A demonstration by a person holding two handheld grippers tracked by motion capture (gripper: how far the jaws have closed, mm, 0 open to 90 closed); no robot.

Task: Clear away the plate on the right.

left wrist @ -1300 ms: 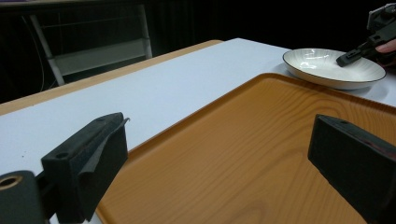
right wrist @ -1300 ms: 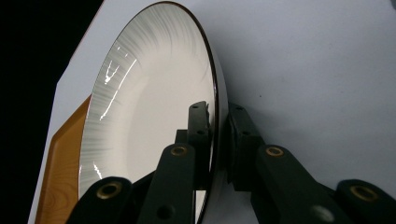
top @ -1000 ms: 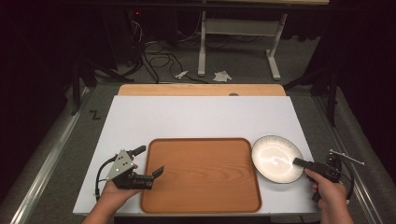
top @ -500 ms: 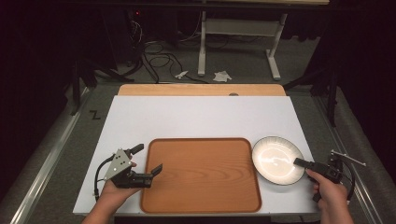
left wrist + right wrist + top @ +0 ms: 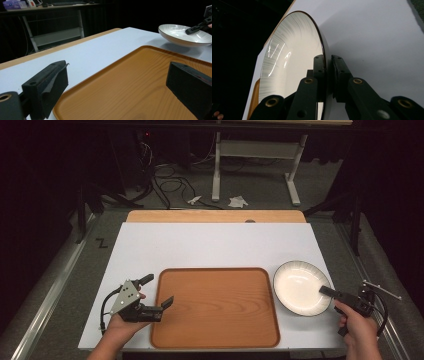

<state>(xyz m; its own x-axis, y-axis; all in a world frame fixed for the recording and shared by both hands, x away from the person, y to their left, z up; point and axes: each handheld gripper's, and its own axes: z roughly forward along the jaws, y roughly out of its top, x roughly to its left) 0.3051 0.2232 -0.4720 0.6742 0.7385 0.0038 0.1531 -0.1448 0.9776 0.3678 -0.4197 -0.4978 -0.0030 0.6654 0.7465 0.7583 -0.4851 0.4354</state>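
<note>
Hardly anything has shifted over the last second: the left gripper has eased slightly down toward the person, and the plate looks a touch more raised at its near edge.

That plate is round, so it has no long axis to speak of; its hollow faces up and leans a little away from the right gripper. In the left gripper view the plate hangs tilted just above the white table, with a shadow under it. The right gripper's jaws are clamped on the plate's rim, one jaw inside the bowl, one on the outside. The plate reaches out ahead of those jaws, toward the tray.

The tray lies just beyond the plate from the right gripper, its long axis running from one gripper to the other. The left gripper's jaws stand wide apart with nothing between them, straddling the tray's near corner: one jaw over the table, the other over the wood.
</note>
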